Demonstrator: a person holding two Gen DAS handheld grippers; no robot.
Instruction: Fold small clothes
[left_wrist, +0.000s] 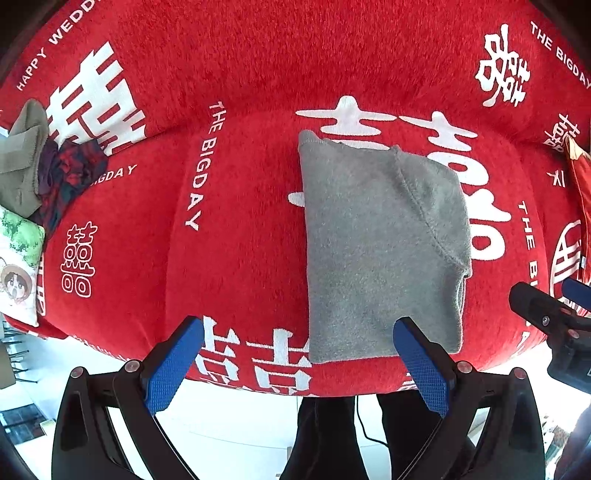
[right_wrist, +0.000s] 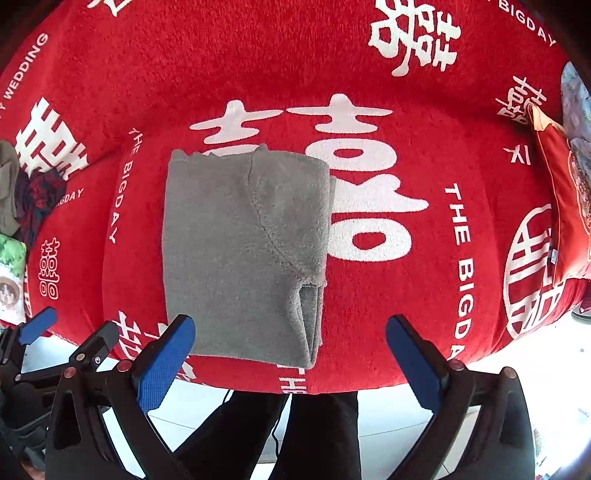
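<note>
Both grippers hang spread wide and empty above the sofa's (left_wrist: 240, 236) front edge. The left gripper (left_wrist: 299, 354) has the folded grey garment (left_wrist: 380, 251) just ahead, its near hem reaching the right finger. From the right gripper (right_wrist: 290, 350) the garment (right_wrist: 243, 251) lies ahead and left, near hem by the left finger.

Risk, as I judge it: a pinch at the open near-right corner could catch only the top layer and peel the fold apart.

Farther left, a heap of clothes (left_wrist: 40, 173) is cut off at the frame edge; what the pieces are is unclear. How many layers the garment holds cannot be told.
</note>
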